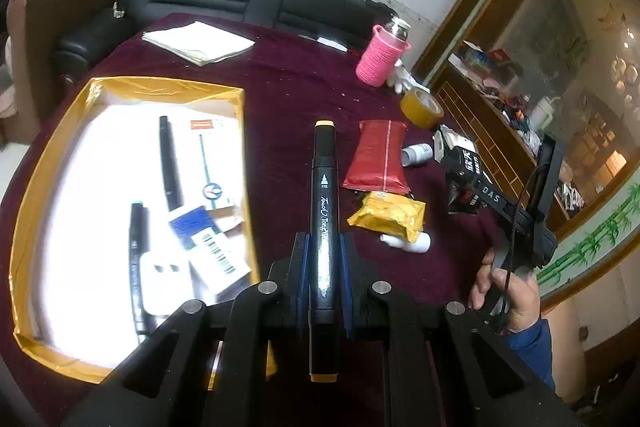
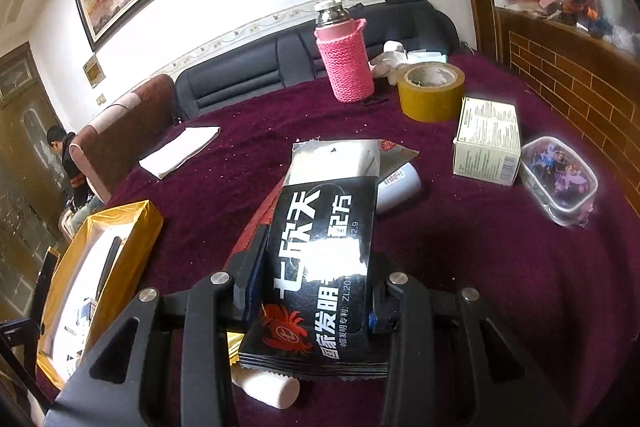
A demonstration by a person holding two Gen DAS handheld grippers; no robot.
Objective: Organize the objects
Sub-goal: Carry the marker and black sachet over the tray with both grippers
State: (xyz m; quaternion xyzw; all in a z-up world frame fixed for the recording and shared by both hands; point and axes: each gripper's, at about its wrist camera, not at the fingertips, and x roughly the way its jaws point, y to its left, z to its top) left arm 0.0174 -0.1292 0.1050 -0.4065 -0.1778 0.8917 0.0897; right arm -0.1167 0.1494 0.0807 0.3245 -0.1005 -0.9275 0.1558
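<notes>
while left gripper (image 1: 324, 259) clamps black marker (image 1: 325, 187) | right gripper (image 2: 312, 291) clamps black packet (image 2: 320, 259)

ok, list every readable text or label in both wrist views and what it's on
"Touch" and "FINE" under a small tip icon: black marker in the left gripper.
"七欣天", "国家发明专利" and "ZL201…": black packet in the right gripper.
"DAS": right gripper body, seen from the left wrist.
Cream carton, barcode box in the gold box: print too small.
</notes>
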